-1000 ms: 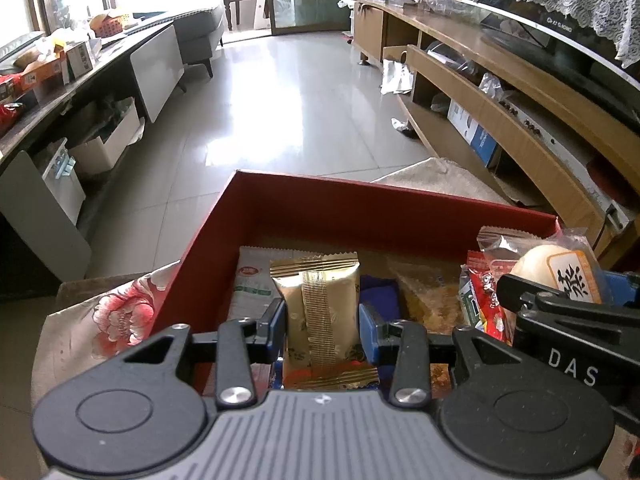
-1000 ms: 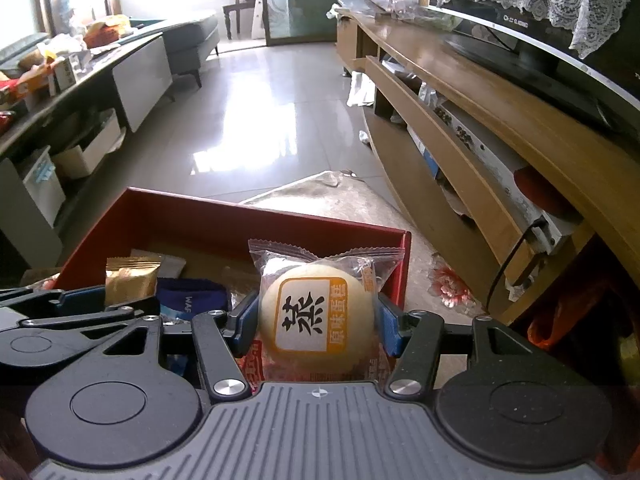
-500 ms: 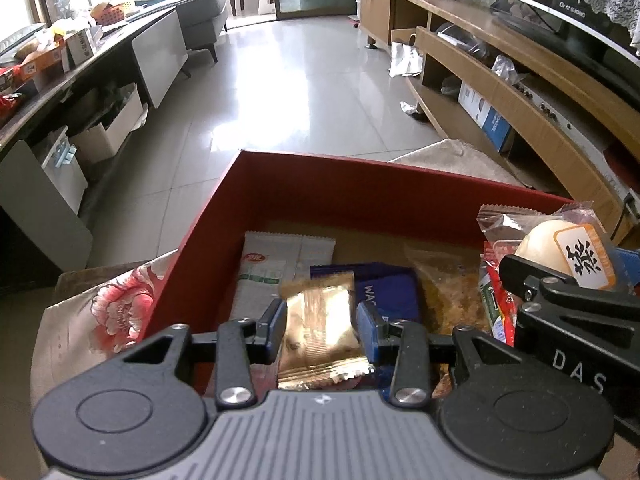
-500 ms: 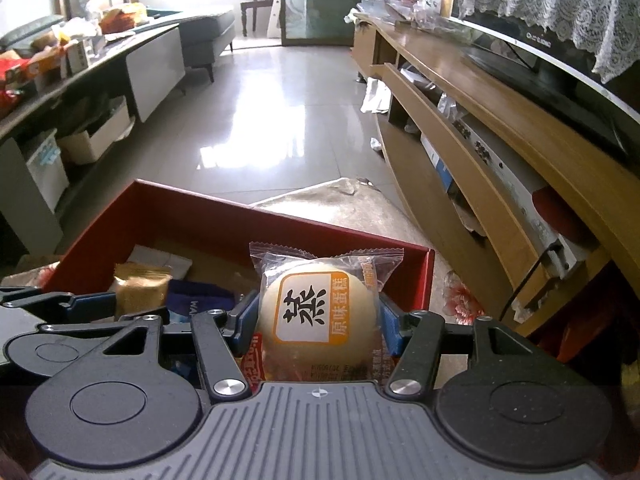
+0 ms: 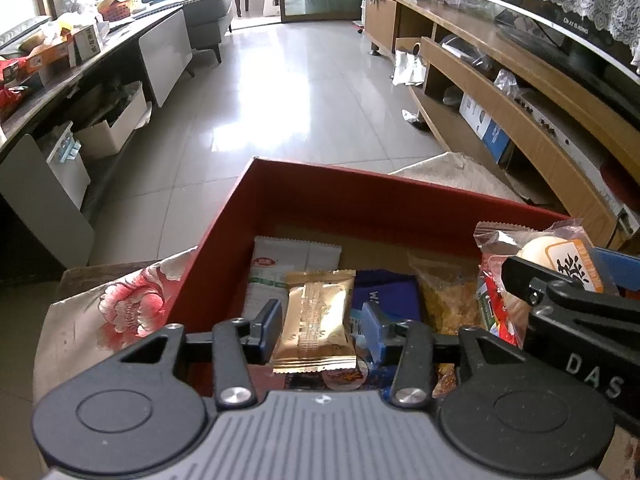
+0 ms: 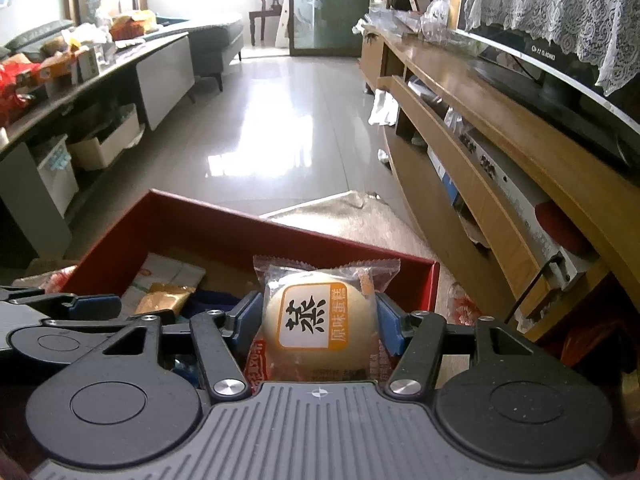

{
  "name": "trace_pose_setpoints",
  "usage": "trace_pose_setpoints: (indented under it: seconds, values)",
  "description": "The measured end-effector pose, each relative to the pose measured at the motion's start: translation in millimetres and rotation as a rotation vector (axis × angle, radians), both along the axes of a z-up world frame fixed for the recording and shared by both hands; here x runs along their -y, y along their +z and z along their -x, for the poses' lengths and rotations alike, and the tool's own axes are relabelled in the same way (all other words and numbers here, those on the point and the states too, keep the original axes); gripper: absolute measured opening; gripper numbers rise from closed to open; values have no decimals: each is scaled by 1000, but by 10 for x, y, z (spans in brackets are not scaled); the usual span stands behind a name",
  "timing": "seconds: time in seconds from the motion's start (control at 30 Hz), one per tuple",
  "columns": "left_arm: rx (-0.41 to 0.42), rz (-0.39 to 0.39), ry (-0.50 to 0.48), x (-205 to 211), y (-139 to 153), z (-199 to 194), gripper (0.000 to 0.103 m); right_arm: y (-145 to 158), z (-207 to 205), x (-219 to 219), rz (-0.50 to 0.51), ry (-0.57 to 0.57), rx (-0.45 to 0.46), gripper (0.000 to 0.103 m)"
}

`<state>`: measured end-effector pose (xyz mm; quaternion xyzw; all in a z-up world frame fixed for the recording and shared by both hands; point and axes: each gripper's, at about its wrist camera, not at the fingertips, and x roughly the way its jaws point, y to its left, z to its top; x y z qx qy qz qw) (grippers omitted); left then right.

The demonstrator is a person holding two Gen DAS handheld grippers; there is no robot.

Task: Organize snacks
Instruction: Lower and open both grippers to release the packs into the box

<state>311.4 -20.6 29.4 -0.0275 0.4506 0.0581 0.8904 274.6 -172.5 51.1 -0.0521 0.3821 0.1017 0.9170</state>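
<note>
A red box [image 5: 360,184] holds several snack packets: a white-green one [image 5: 288,264], a blue one [image 5: 392,296] and a clear bag of yellow crisps [image 5: 444,292]. A gold packet [image 5: 316,320] lies flat on top of them, between the jaws of my left gripper [image 5: 322,324]. Those jaws are opening and a small gap shows on each side of the packet. My right gripper [image 6: 318,320] hangs over the box's right end [image 6: 432,280]. Its pads still touch a round steamed cake in a clear wrapper [image 6: 316,328] while its jaws begin opening. The cake [image 5: 560,252] also shows in the left wrist view.
The box rests on a floral cloth [image 5: 120,308]. A long wooden TV cabinet [image 5: 520,120] runs along the right. A low grey cabinet [image 5: 160,52] with clutter stands at the left. Shiny tiled floor [image 5: 300,100] lies beyond the box.
The gold packet stood upright in the left jaws, then tipped down; now it lies flat and the jaws have spread off it. The right gripper with the cake stays about where it was.
</note>
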Motion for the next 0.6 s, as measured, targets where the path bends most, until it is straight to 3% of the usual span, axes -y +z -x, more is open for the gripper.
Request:
trace_pose_setpoints:
  seconds: [0.6]
  values:
    - [14,42,4,-89,123,126,50,131,56,73,-129,0,-5,76]
